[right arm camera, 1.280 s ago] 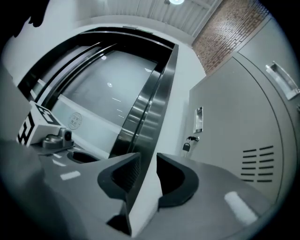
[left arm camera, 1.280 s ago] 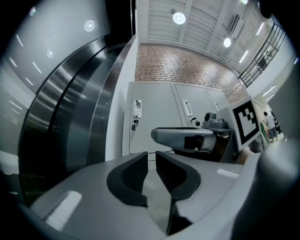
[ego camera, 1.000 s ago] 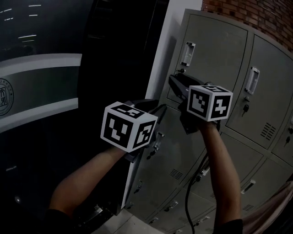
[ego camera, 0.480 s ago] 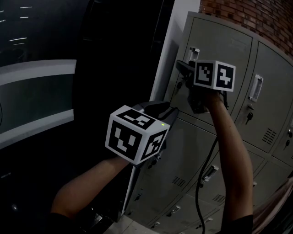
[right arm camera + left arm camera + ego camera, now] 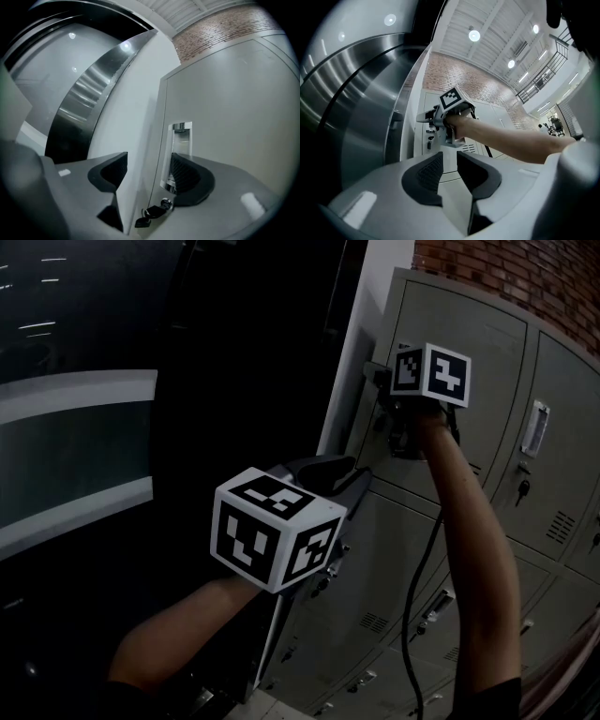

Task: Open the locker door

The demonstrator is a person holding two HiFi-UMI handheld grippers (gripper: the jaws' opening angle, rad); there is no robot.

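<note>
**Q:** Head view first, what've you got?

**A:** Two grippers, each with one marker cube (image 5: 275, 531). Your right gripper (image 5: 378, 381) is up at the left edge of the top-left locker door (image 5: 483, 343), which is grey and looks shut. Your left gripper (image 5: 349, 476) hangs lower, in front of the door underneath. The top row shows two doors, and there's one chrome pull (image 5: 537, 427) on the second of them.

**Q:** And the left gripper view?

**A:** Its two jaws are apart with nothing between them, just locker fronts beyond. One forearm (image 5: 511, 139) crosses the shot, with your right gripper at the end of it, up by the lockers.

**Q:** Right gripper view?

**A:** Jaws apart here too, straddling the door's left edge. One pad sits on the cabinet's side. The other is over the bottom of the one recessed handle (image 5: 181, 138), and I can't tell if it's touching. Just below that is one lock (image 5: 165, 204) with a key in it, and a second key (image 5: 142, 220) dangles from it.
</note>
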